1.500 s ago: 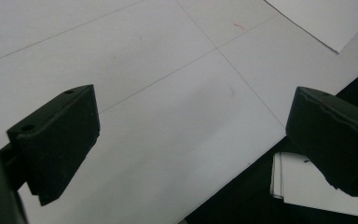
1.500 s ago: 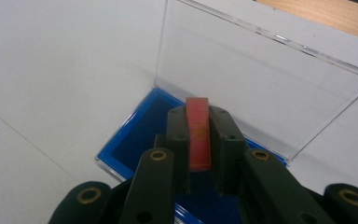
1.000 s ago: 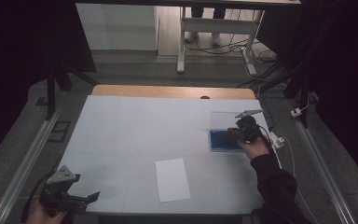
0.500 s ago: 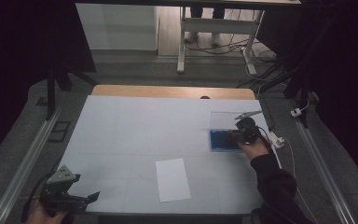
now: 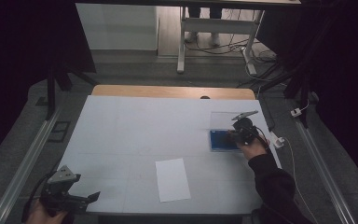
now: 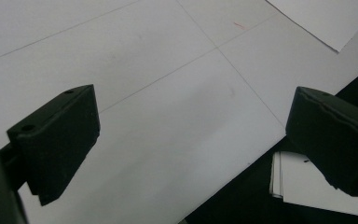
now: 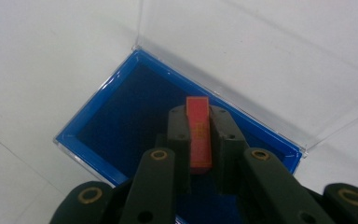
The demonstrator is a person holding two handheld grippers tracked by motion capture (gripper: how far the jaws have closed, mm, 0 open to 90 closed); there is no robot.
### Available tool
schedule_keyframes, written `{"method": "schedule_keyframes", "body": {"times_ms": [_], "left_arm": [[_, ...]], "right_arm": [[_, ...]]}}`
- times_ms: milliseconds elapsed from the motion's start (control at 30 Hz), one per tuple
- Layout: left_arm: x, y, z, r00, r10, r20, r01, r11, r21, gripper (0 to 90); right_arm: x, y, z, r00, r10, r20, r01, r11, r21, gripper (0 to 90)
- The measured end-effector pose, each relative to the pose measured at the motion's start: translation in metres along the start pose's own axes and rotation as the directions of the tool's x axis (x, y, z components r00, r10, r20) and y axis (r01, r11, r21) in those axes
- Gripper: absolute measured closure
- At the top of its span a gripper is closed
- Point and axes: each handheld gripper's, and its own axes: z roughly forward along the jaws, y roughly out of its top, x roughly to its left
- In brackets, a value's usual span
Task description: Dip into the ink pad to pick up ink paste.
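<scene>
My right gripper (image 7: 199, 122) is shut on a small flat red piece (image 7: 199, 135), which stands on edge between the jaws. It hangs over a blue tray-like box (image 7: 121, 116) whose clear lid (image 7: 261, 60) lies open behind it. In the high view the box (image 5: 220, 140) sits at the table's right side, with the right gripper (image 5: 235, 136) at its right end. My left gripper (image 5: 91, 198) is open at the table's front left corner. Between its jaws (image 6: 191, 126) there is only bare tabletop.
A white sheet of paper (image 5: 172, 179) lies flat near the front middle of the white table (image 5: 135, 126); its corner (image 6: 328, 18) shows in the left gripper view. Below the table's front edge lies a stack of white sheets (image 6: 307, 184). Metal rails run along both sides of the table.
</scene>
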Motion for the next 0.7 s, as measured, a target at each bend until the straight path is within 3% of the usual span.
{"method": "schedule_keyframes", "body": {"times_ms": [100,233,367,533,700], "left_arm": [[0.0007,-0.0001,-0.0003,1.0,-0.002,0.002,0.002,1.0,-0.002,3.1],[0.0007,0.0001,-0.0001,1.0,-0.001,0.002,0.001,1.0,-0.001,3.2],[0.0011,0.0,-0.0003,1.0,-0.004,0.005,0.004,1.0,-0.003,3.1],[0.0015,-0.0001,-0.0006,1.0,-0.004,0.006,0.004,1.0,-0.004,3.1],[0.0011,-0.0006,-0.001,1.0,-0.007,0.005,0.007,1.0,-0.007,3.1]], "right_arm": [[-0.0068,-0.0036,0.0,0.9982,0.047,-0.036,-0.048,0.9986,-0.021,80.4],[-0.001,-0.0031,-0.0002,0.9999,0.012,-0.005,-0.013,0.9997,-0.019,80.3],[-0.0051,-0.006,-0.0011,0.9984,0.049,-0.028,-0.05,0.9981,-0.036,80.0],[-0.0009,-0.0039,-0.0018,0.9999,0.015,0.0,-0.015,0.9995,-0.029,79.8],[-0.0039,-0.0058,-0.0029,0.9992,0.038,-0.014,-0.038,0.9984,-0.042,79.6]]}}
